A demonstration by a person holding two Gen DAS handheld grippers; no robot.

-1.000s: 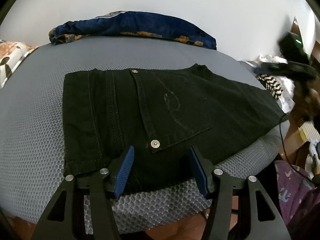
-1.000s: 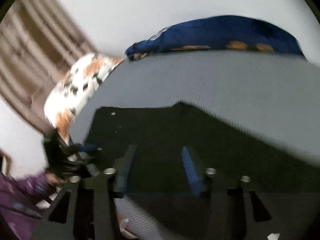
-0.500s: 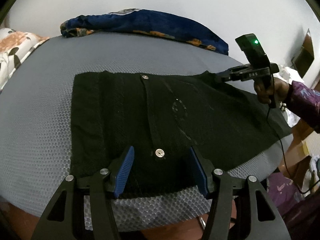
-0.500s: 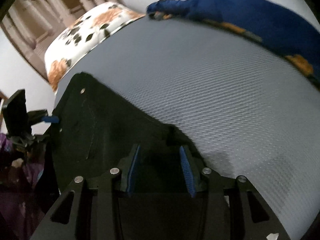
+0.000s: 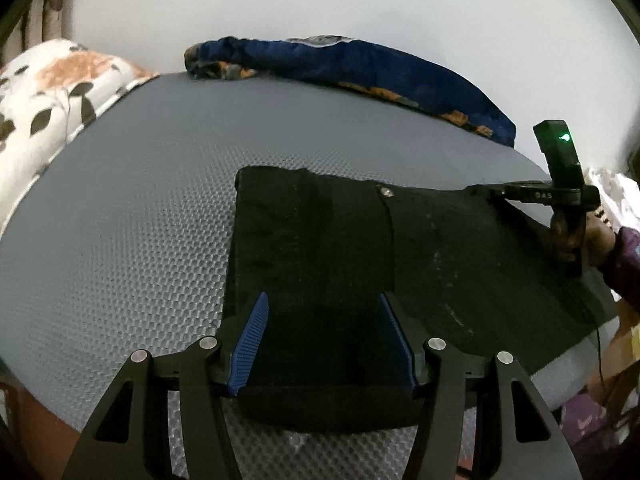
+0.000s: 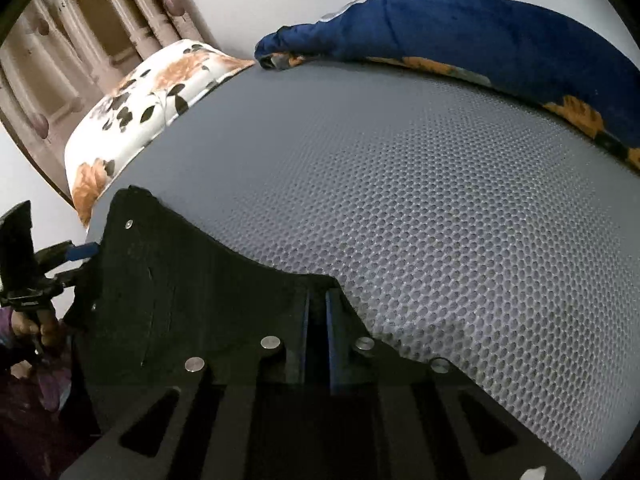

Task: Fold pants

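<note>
Black pants (image 5: 360,248) lie flat on a grey mesh mattress (image 5: 140,240). My left gripper (image 5: 326,340) is open, blue pads wide apart, with the pants' near edge lying between them. At the far right corner of the pants, the right gripper (image 5: 486,192) comes in from the side, held by a hand (image 5: 592,240) in a purple sleeve. In the right wrist view my right gripper (image 6: 318,312) is shut on the pants' (image 6: 168,288) pointed edge, pads almost touching. The left gripper (image 6: 80,254) shows at the pants' other end.
A blue blanket (image 5: 360,68) with orange flowers lies along the mattress's back edge by a white wall. A floral pillow (image 5: 48,96) sits at the left end, with curtains (image 6: 80,20) behind it. Bare grey mattress (image 6: 440,220) stretches beyond the pants.
The right gripper came down to the pants' far edge and closed on it. My left gripper slid forward over the near edge, its jaws unchanged.
</note>
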